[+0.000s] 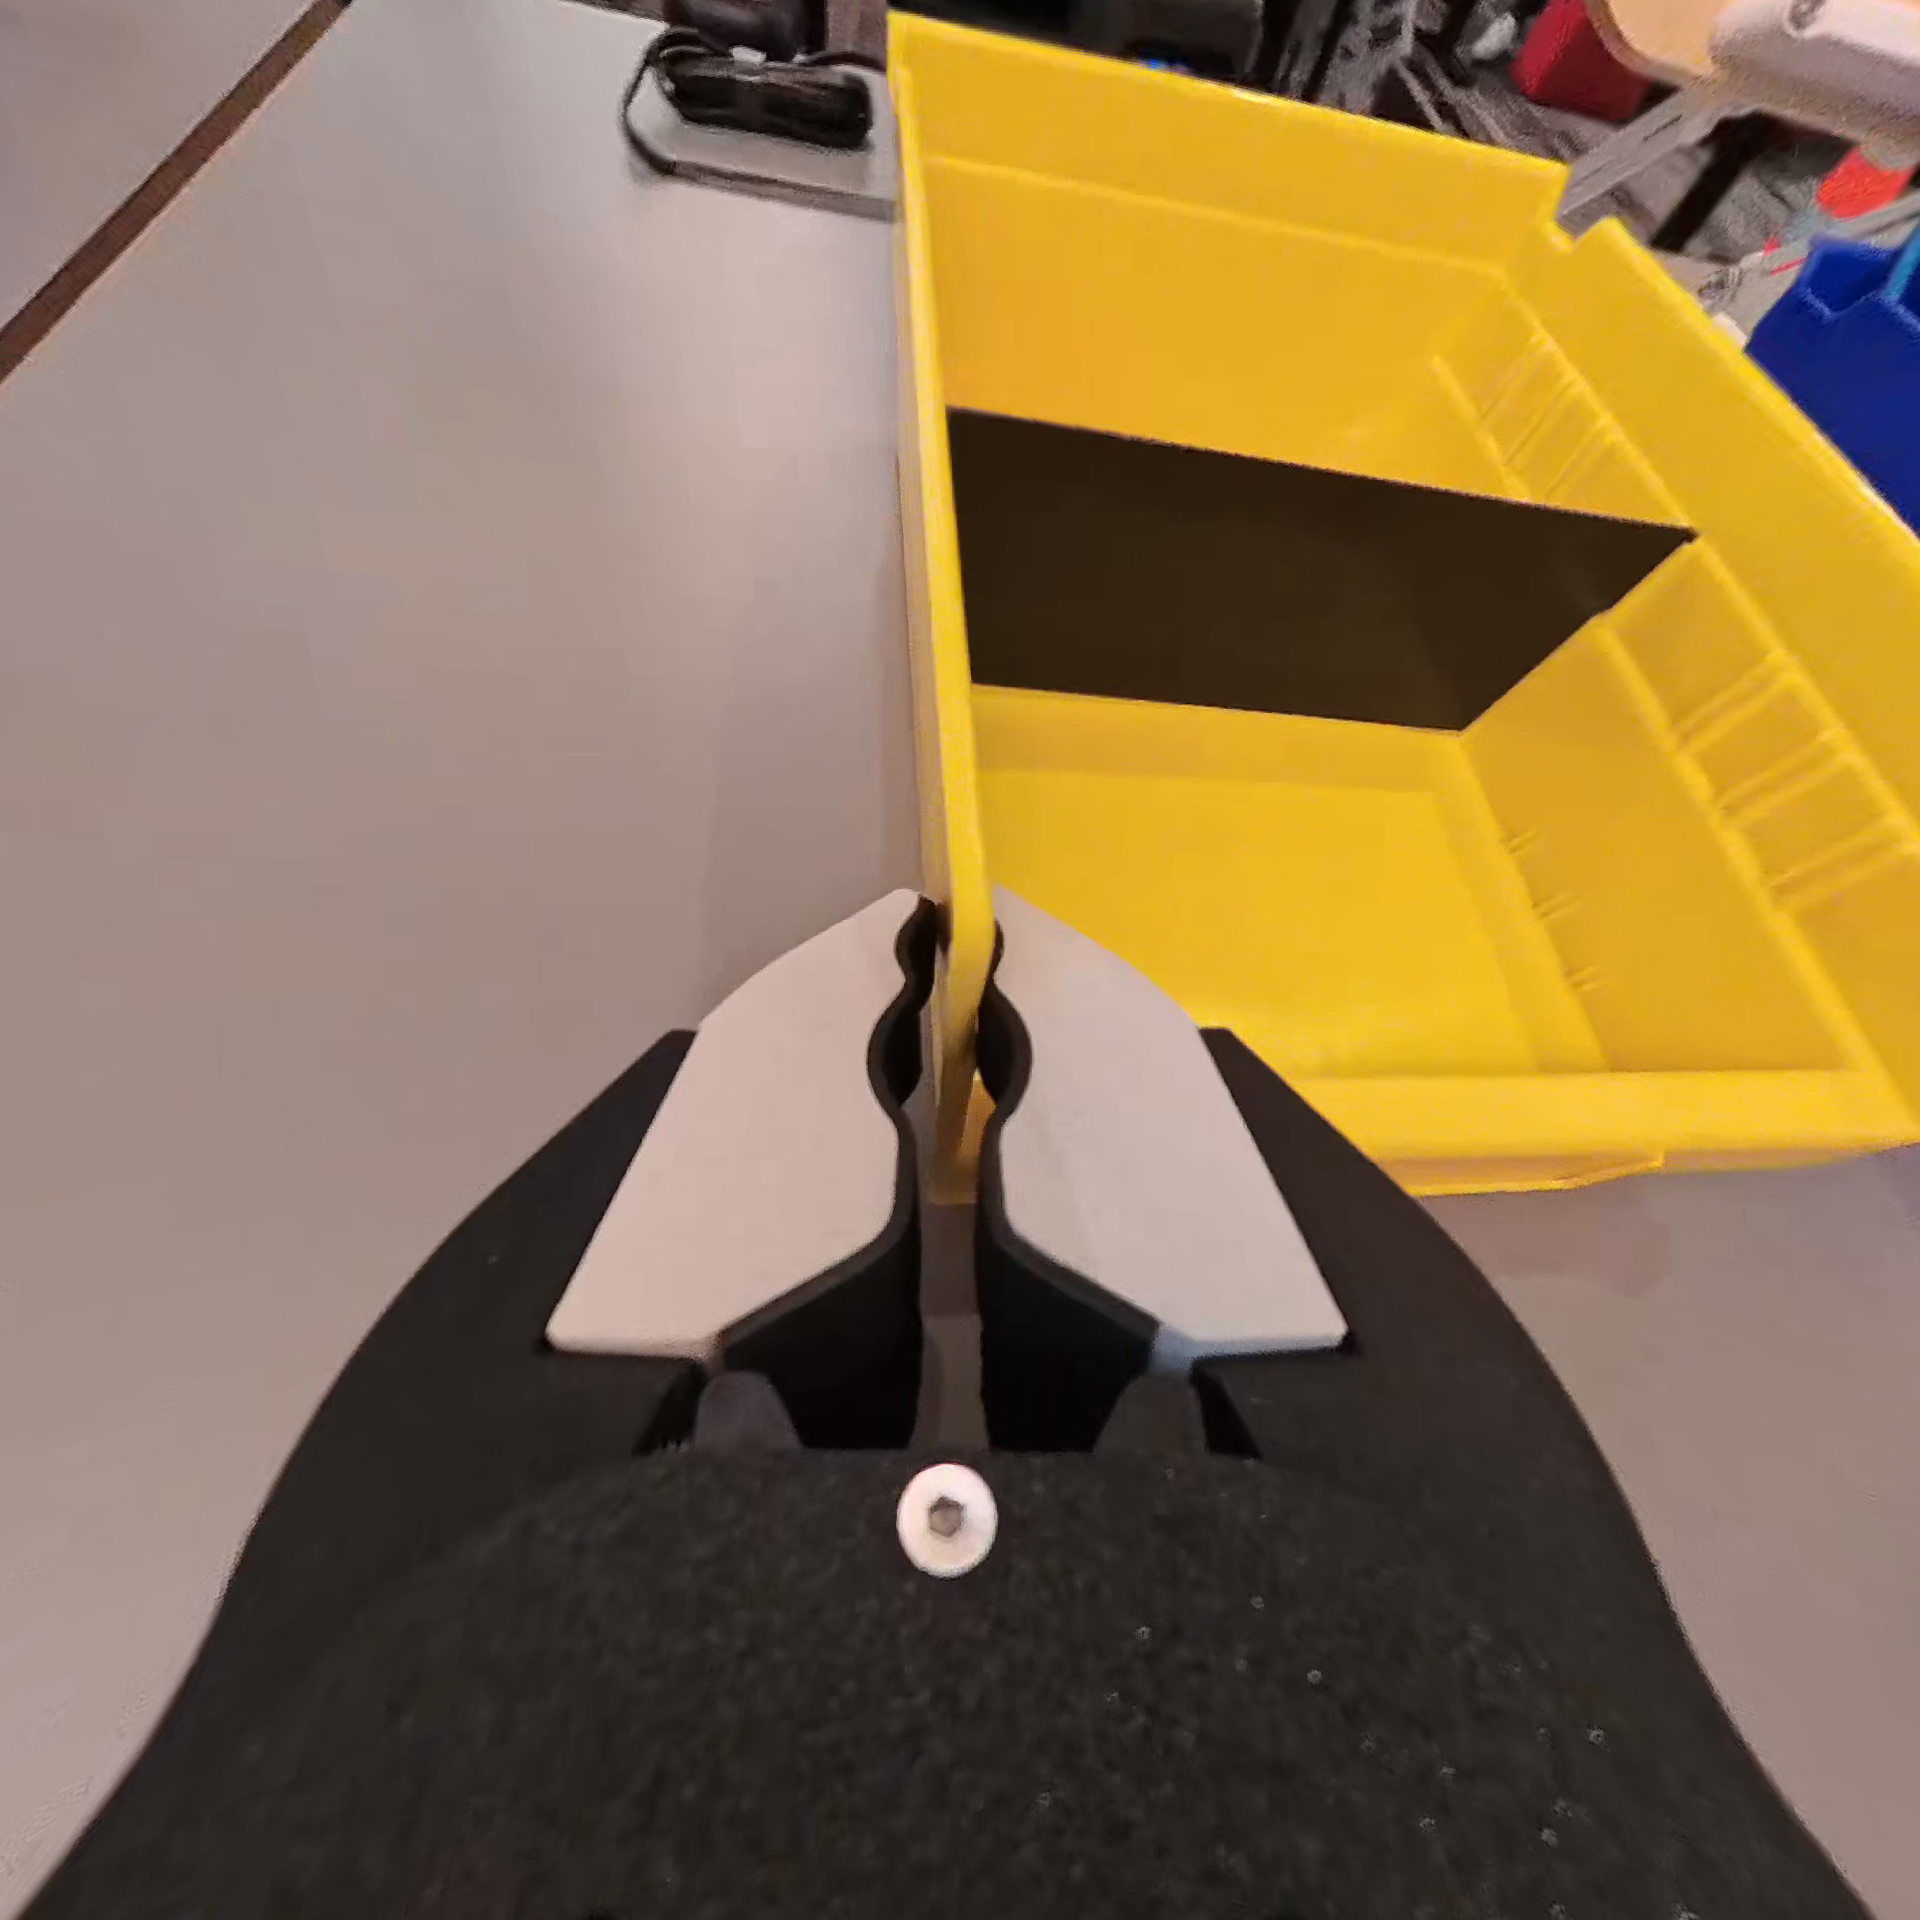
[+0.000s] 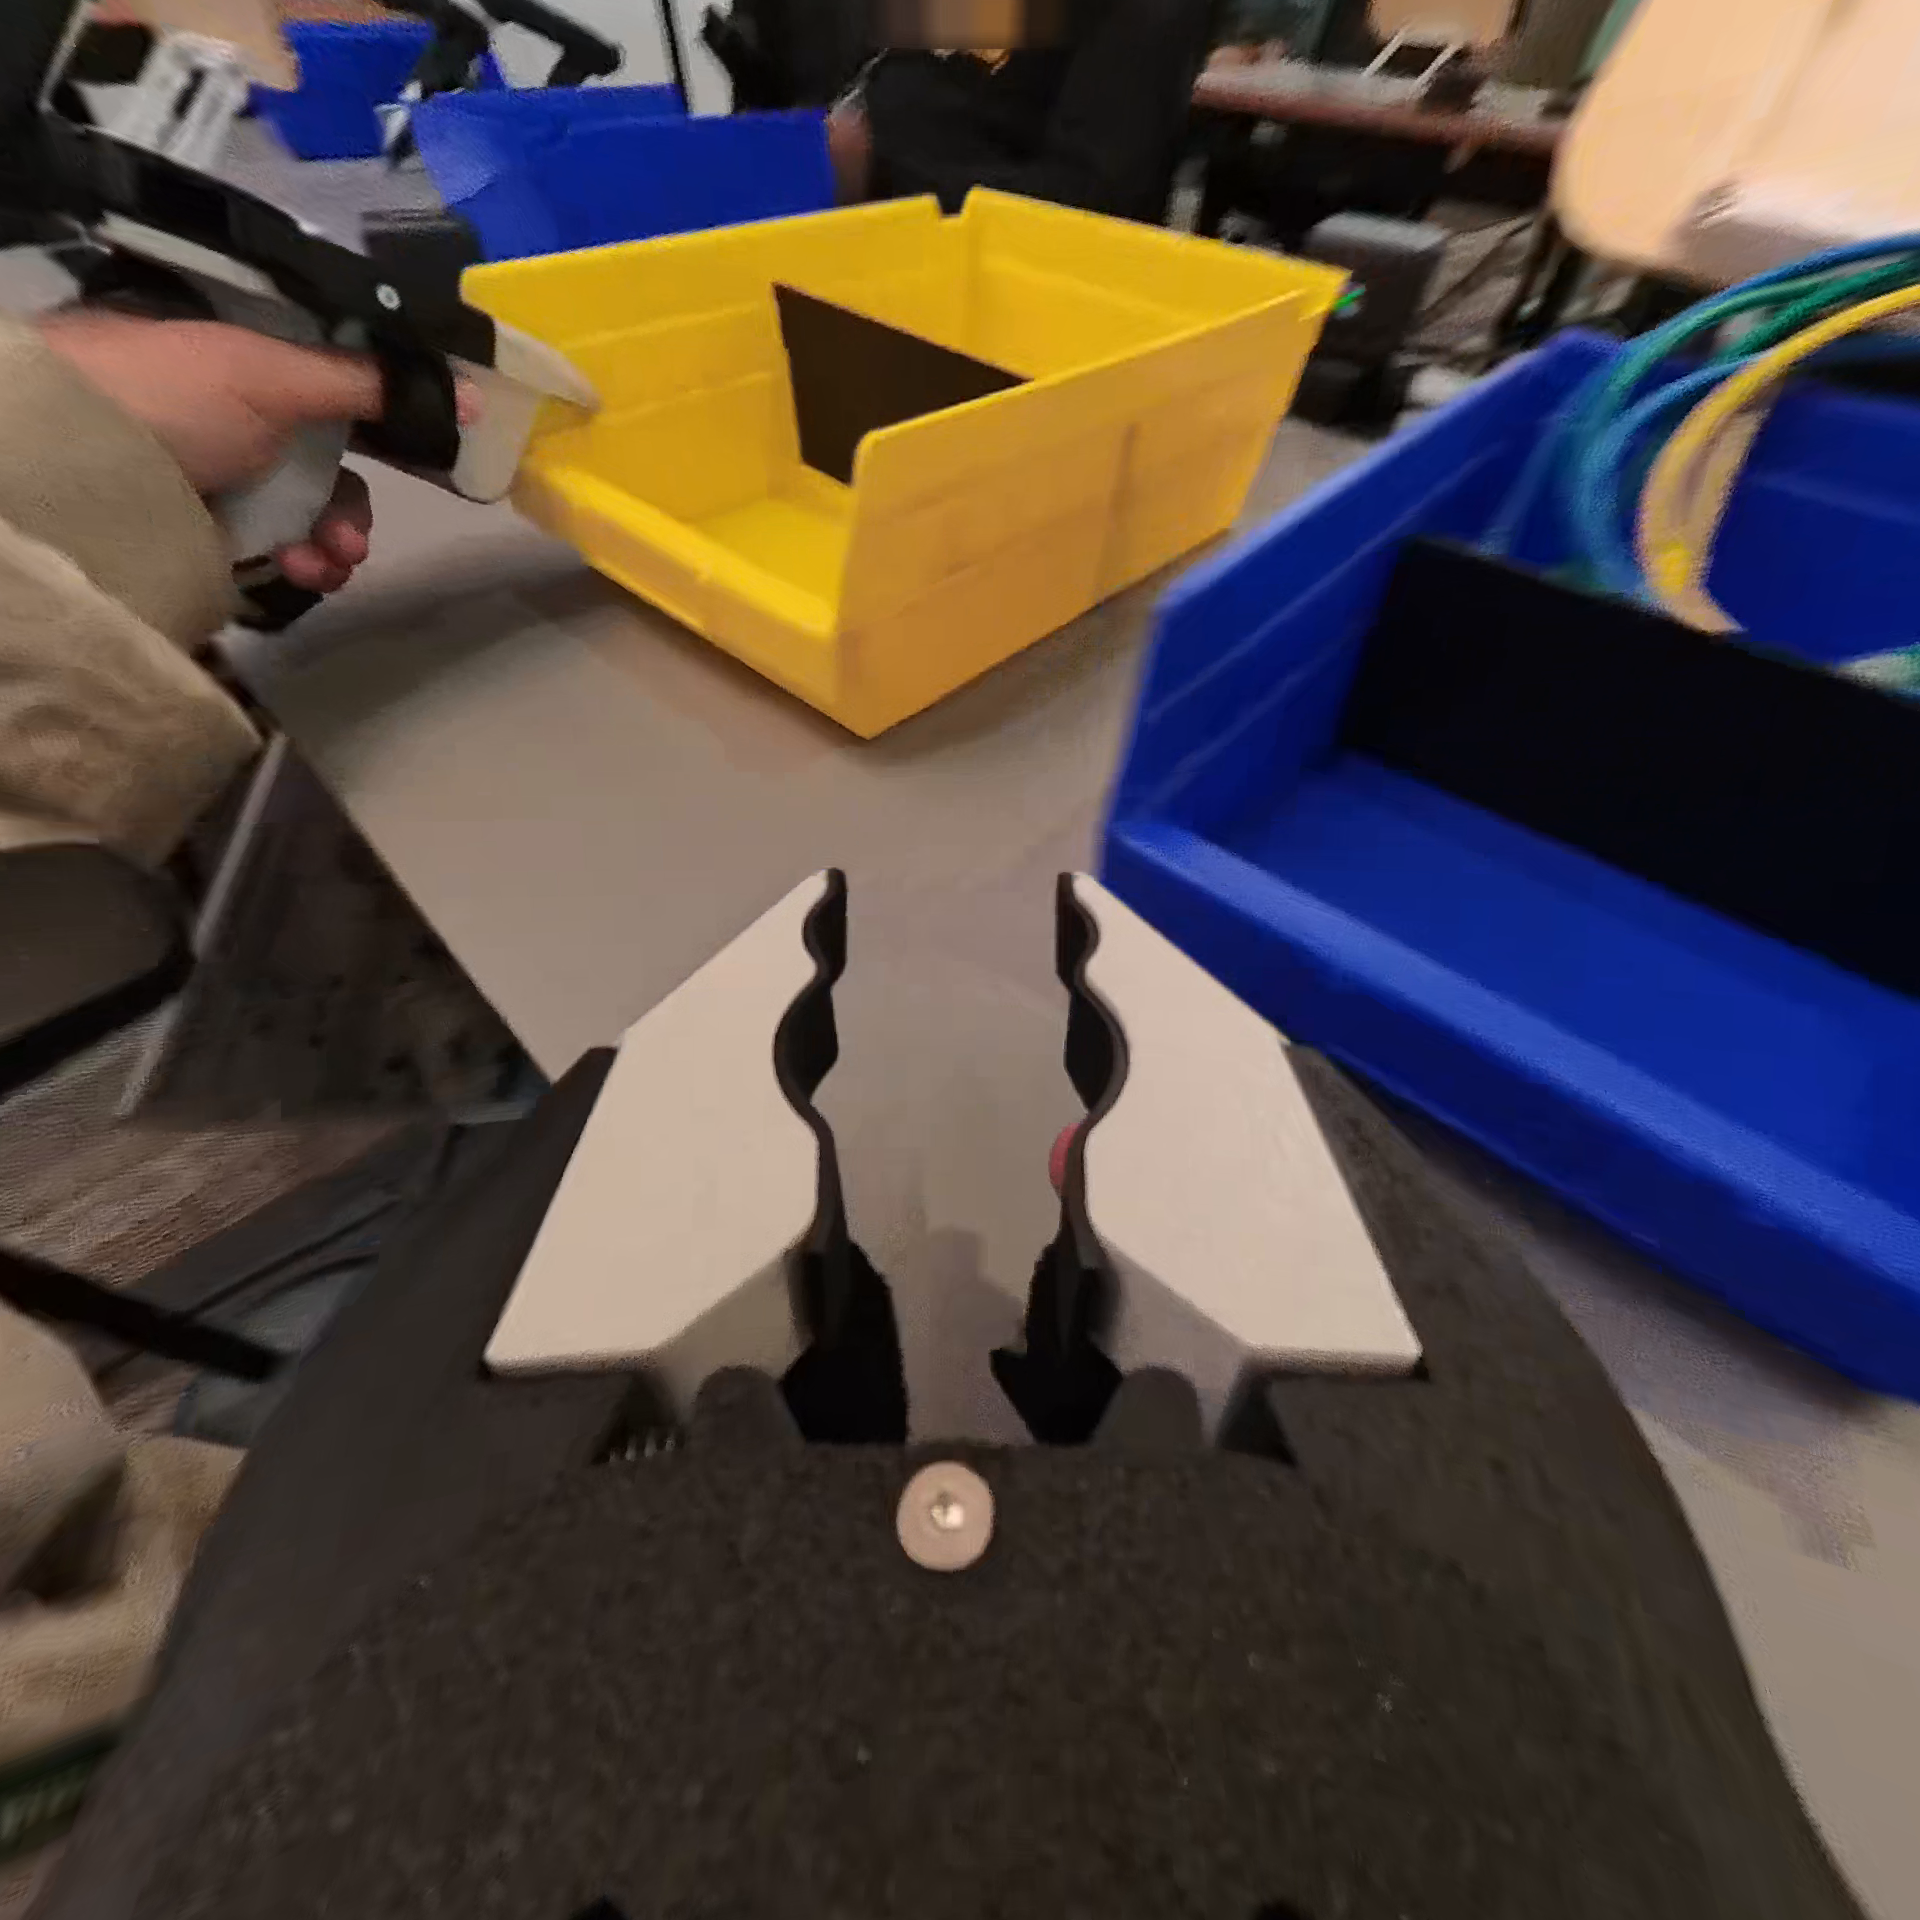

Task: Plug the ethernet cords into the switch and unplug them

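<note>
My left gripper (image 1: 966, 935) is shut on the left side wall of a yellow bin (image 1: 1247, 914), both pads pressed on the thin wall near its front corner. The bin has a black divider (image 1: 1278, 582) and nothing lies in it. In the right wrist view the same yellow bin (image 2: 987, 499) stands on the table, with the left gripper (image 2: 540, 416) clamped on its edge, held by a hand. My right gripper (image 2: 951, 904) is open with nothing between its pads, above the table just left of a blue bin (image 2: 1507, 987). Coloured cords (image 2: 1704, 416) lie in that blue bin's far part. No switch shows.
The grey table (image 1: 416, 727) runs left of the yellow bin. A black device with a cord (image 1: 758, 104) sits at the far table edge. More blue bins (image 2: 623, 166) stand behind the yellow one. A person's sleeve (image 2: 94, 582) is at the left.
</note>
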